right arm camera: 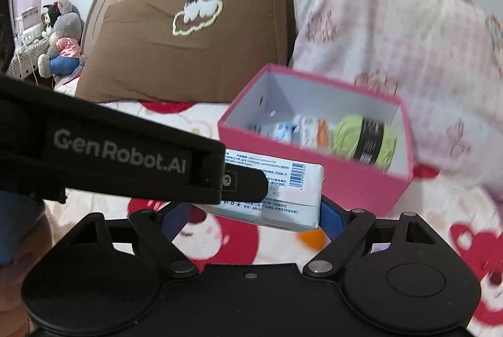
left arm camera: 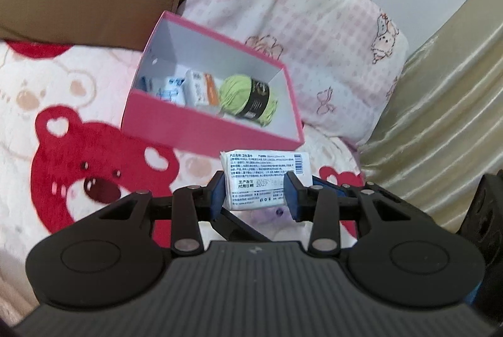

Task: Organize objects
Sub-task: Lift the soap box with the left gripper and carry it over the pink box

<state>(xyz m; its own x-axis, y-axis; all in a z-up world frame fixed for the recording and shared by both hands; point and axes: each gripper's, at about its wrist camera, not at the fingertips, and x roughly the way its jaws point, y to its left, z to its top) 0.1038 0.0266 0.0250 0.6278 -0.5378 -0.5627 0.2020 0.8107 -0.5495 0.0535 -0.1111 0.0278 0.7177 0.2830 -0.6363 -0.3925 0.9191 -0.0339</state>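
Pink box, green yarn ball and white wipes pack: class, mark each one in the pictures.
pink box (left arm camera: 201,129), left wrist view, on its near outer wall.
green yarn ball (left arm camera: 232,94), left wrist view, on its green left end.
white wipes pack (left arm camera: 261,167), left wrist view, on its printed label.

Pink box (left arm camera: 201,129) open-topped, right end free beside green yarn (left arm camera: 248,96); left half crowded with packets (left arm camera: 188,88). Pillows (left arm camera: 298,31) crowd its far side at bed's head; blanket (left arm camera: 47,91) near side free.
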